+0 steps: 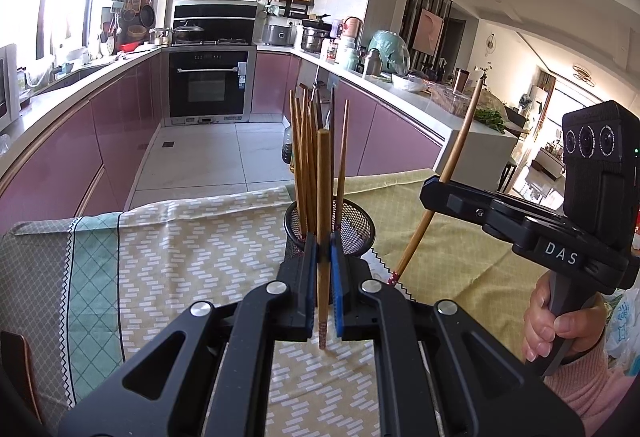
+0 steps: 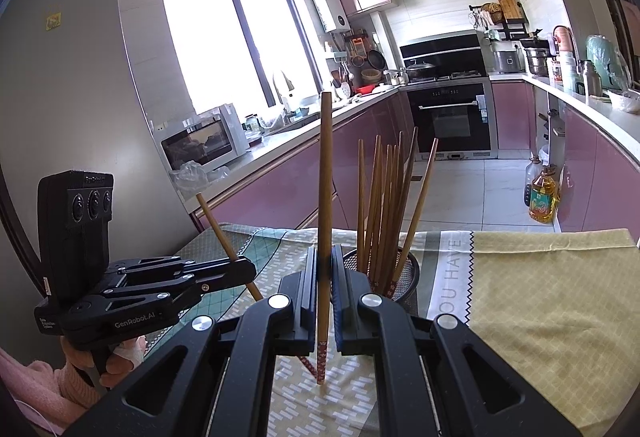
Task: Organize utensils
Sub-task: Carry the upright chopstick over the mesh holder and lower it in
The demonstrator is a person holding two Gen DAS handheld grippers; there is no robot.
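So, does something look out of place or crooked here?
Nothing spilled or damaged. The chopstick in the right claw leans well off vertical, while the one in the left claw stands upright. The mesh holder stands straight.

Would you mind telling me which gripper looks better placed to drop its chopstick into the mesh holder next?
Probably the left gripper: its chopstick stands upright, directly before the mesh holder. The right gripper sits off to the side, its chopstick tilted.
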